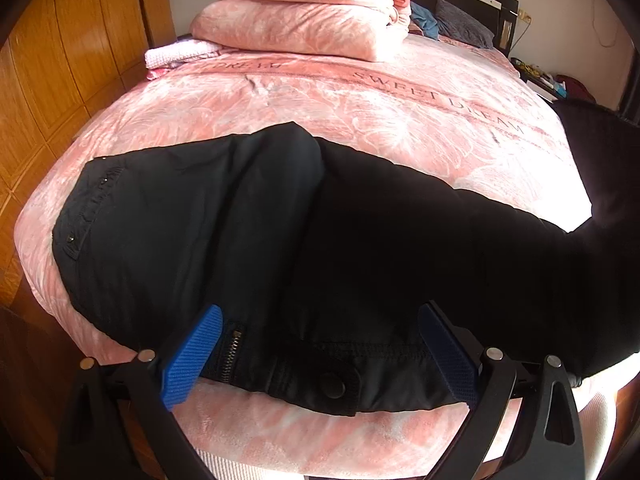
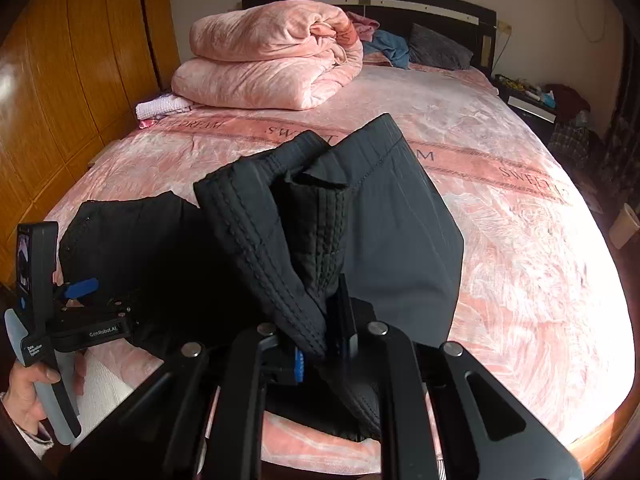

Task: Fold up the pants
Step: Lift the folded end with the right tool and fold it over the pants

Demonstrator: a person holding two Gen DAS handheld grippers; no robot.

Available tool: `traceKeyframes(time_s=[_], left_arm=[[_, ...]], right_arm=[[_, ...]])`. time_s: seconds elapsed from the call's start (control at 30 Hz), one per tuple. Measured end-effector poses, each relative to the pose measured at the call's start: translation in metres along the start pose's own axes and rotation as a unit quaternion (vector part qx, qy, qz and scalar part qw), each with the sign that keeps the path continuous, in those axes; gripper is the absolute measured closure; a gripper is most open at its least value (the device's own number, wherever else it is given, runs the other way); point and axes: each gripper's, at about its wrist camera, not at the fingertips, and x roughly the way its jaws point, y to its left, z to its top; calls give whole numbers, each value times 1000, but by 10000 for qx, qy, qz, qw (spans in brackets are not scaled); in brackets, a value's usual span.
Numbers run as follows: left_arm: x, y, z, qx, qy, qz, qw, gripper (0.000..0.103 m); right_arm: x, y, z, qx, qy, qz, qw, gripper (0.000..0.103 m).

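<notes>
Black pants (image 1: 240,232) lie across the near part of the pink bed (image 1: 360,92), waistband with zipper and snap (image 1: 334,384) closest to me. My left gripper (image 1: 320,356) hovers open over that waistband, its blue pads (image 1: 192,356) wide apart on either side. The right gripper (image 2: 324,348) is shut on the bunched leg ends of the pants (image 2: 304,232), lifted above the bed so the quilted lining and cuffs stand up in front of the camera. In the left wrist view the lifted leg (image 1: 600,184) rises off to the right. The left gripper (image 2: 80,286) shows at the right wrist view's left edge, held by a hand (image 2: 24,392).
A folded pink quilt (image 2: 272,60) is stacked at the far left of the bed, with a small white folded cloth (image 2: 160,106) beside it. A wooden wardrobe (image 2: 72,80) runs along the left. A grey pillow (image 2: 436,48) and a cluttered nightstand (image 2: 528,96) lie at the far right.
</notes>
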Motion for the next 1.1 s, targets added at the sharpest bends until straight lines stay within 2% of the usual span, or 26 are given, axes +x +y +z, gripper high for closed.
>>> traceKeyframes(time_s=[0.33,0.5,0.57,0.73,0.77,0.87,0.97,1.1], left_arm=[[5,43,0,-383,48,171,9991,4],[8,59,-1,-540,91,222,9983,4],[10,63,-2,-592,113,222,9979,4],[14,63,-4,-601,192,121,9979,4],[16,62,-4,-575,241,90,9980,4],[24,57,-4,-421,471,129,9979,4],[29,52,-6,-198,612,101,9979,4],[30,52,-8,-34,671,100,9977,4]], right_arm=[[56,87,-13,-765,624,521,9938,91],[83,117,-32,-1185,942,397,9877,89],[90,119,-39,-1167,1022,447,9869,86],[89,113,-43,-988,1147,703,9860,66],[88,111,-43,-907,1188,785,9856,63],[78,102,-41,-557,1229,1218,9833,47],[68,98,-38,-268,1209,1536,9803,45],[61,102,-32,-203,1037,1489,9832,48]])
